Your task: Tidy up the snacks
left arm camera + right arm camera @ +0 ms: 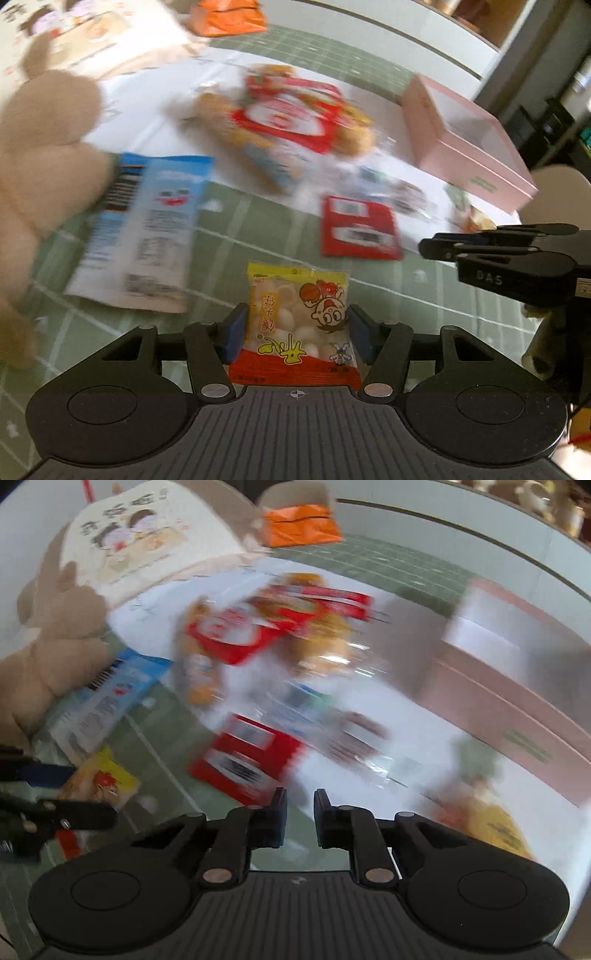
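Note:
My left gripper is shut on a small yellow and orange snack packet with white puffs and a cartoon face, held above the green mat; the packet also shows in the right wrist view. My right gripper is empty, its jaws a narrow gap apart, above the mat's edge; it shows at the right of the left wrist view. Ahead lie a red packet, a blue and white packet, a red and clear bag of round snacks and a pink box.
A beige plush toy sits at the left beside a cream illustrated bag. An orange box stands at the back. A yellow packet lies at the right on white paper. The views are motion-blurred.

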